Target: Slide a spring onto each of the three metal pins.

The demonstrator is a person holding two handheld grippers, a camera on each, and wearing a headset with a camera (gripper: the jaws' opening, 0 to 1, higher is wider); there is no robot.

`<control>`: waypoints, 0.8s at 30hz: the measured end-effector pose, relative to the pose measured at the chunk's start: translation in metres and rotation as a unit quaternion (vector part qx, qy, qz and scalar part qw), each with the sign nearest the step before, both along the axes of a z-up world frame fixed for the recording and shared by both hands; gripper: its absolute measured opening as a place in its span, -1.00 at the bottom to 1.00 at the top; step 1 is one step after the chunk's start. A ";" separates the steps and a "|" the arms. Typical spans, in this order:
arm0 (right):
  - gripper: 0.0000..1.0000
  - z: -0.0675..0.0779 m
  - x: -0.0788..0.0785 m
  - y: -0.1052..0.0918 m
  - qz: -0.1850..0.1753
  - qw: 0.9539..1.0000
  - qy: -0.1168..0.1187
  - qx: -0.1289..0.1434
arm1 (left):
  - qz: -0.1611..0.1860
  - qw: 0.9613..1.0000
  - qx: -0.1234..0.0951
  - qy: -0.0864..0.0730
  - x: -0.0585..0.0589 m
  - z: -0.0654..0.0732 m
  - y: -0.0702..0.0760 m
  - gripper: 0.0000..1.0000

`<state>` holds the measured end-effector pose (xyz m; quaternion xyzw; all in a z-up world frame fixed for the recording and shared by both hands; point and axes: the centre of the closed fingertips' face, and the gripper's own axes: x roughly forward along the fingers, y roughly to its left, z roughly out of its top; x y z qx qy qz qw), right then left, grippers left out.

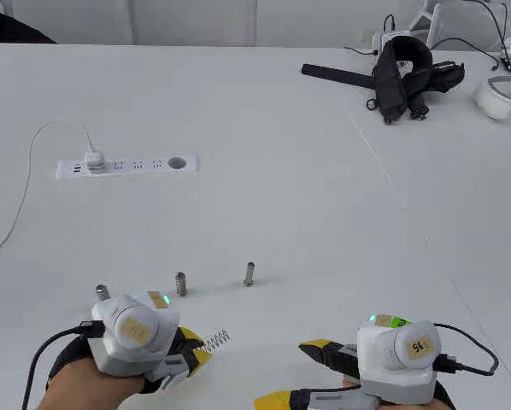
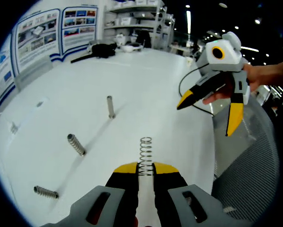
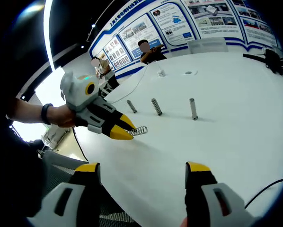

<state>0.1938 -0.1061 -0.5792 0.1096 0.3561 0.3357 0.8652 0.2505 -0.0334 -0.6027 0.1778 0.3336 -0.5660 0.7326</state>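
Spring [image 2: 145, 152] is being pinched in the left gripper [image 2: 145, 168], apart from the one bare pin [image 1: 249, 273].

The left gripper's yellow-tipped jaws are gripping the spring's near end at a narrow gap. The coil is sticking straight out ahead of them, low over the white table [image 1: 324, 213]; whether it is touching the surface cannot be told. Three pins are standing upright in a row. The middle pin [image 1: 180, 284] and the far-left pin [image 1: 102, 293], both at nine o'clock of the bare pin, are already wearing coils. In the head view the bare pin is sitting at about one o'clock of the held spring. The right gripper [image 3: 143, 168] is hovering at three o'clock of the left one, its jaws standing wide apart and holding nothing. A power strip [image 1: 126, 165] is lying at eleven o'clock of the pins, well apart.
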 end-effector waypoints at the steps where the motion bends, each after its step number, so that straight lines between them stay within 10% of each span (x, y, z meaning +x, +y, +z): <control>1: 0.47 0.001 0.000 0.002 0.003 1.000 -0.001 0.002 | -0.001 1.000 -0.002 -0.004 -0.001 0.002 0.001 -0.79; 24: 0.01 0.028 0.013 0.038 0.054 0.996 -0.014 0.068 | -0.015 0.999 -0.046 -0.025 -0.034 0.042 0.007 -0.79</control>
